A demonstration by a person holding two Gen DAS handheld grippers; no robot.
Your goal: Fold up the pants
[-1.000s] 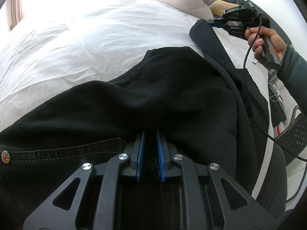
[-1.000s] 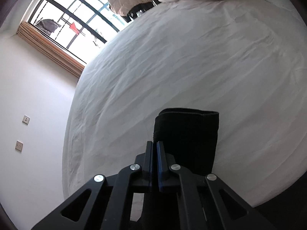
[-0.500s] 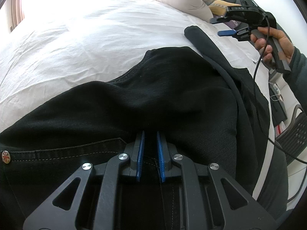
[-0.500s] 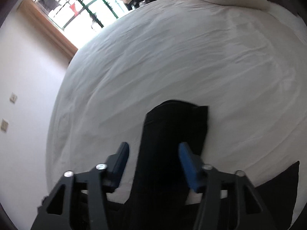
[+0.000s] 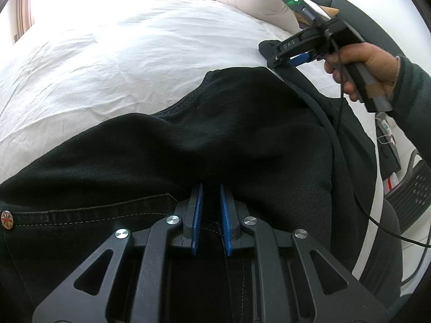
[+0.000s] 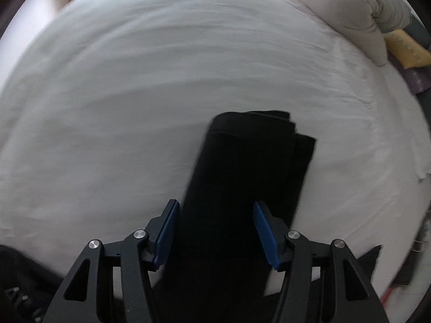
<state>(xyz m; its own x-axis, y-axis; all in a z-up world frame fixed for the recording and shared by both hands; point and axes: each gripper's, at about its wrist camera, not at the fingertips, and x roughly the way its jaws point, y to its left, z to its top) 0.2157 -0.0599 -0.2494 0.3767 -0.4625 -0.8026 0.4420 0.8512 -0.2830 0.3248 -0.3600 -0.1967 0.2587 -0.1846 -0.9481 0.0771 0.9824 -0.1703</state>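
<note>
Black pants [image 5: 215,134] lie on a white bed [image 5: 121,48], one leg folded over the other. My left gripper [image 5: 210,210] is shut on a bunch of fabric at the waist end, near a pocket seam and a metal rivet [image 5: 6,219]. The leg ends [image 6: 250,156] lie flat on the sheet, stacked with their hems slightly offset. My right gripper [image 6: 215,228] is open just above them, one finger on each side, holding nothing. It also shows in the left wrist view [image 5: 299,53], held by a hand over the far end of the legs.
A cream pillow or duvet [image 6: 347,8] lies at the head of the bed, with a yellow cushion [image 6: 406,48] beside it. A dark chair [image 5: 414,188] and a cable [image 5: 377,215] are off the bed's right edge. White sheet [image 6: 134,94] stretches left of the legs.
My right gripper opened and let go of the leg ends, which now lie on the sheet, then drew back and swung right. My left gripper stayed still.
</note>
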